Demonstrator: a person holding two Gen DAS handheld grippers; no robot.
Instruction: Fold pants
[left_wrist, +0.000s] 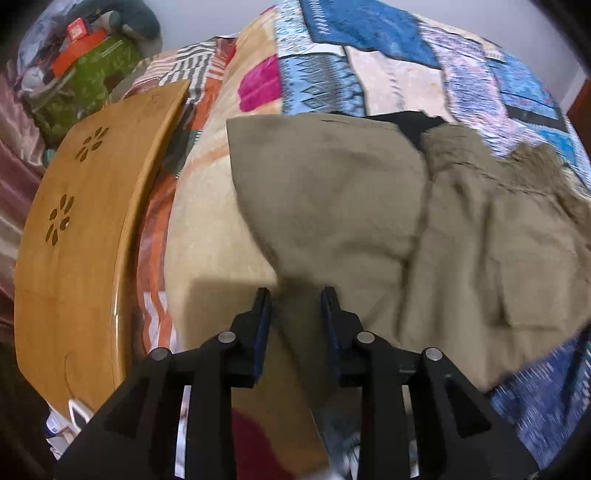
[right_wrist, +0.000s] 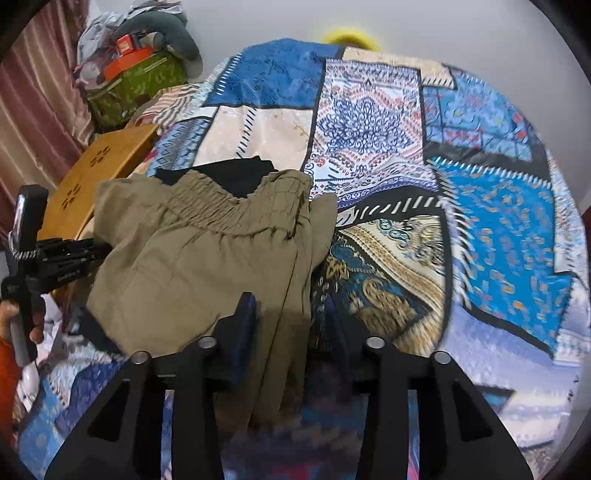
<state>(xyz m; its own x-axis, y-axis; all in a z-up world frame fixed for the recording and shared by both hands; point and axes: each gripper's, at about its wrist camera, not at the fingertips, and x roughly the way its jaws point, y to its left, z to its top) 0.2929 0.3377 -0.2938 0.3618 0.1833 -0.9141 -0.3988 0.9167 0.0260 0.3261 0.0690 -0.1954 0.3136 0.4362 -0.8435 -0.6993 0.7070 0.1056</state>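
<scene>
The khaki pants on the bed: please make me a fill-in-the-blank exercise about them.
1. The khaki pants lie on a patchwork ____.
2. Their gathered ____ faces away from the right gripper.
3. The wooden ____ lies beside the pants.
4. Fabric passes between the ____ jaws of the left gripper.

Missing: bedspread; waistband; board; open

both wrist views steep, close over bed; share pants (left_wrist: 369, 221) (right_wrist: 207, 251).

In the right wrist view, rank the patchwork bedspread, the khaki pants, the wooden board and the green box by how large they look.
1. Patchwork bedspread, filling most of the frame.
2. Khaki pants.
3. Wooden board and green box: they look about alike, and both sit farther back and partly hidden, so I won't rank them.
</scene>
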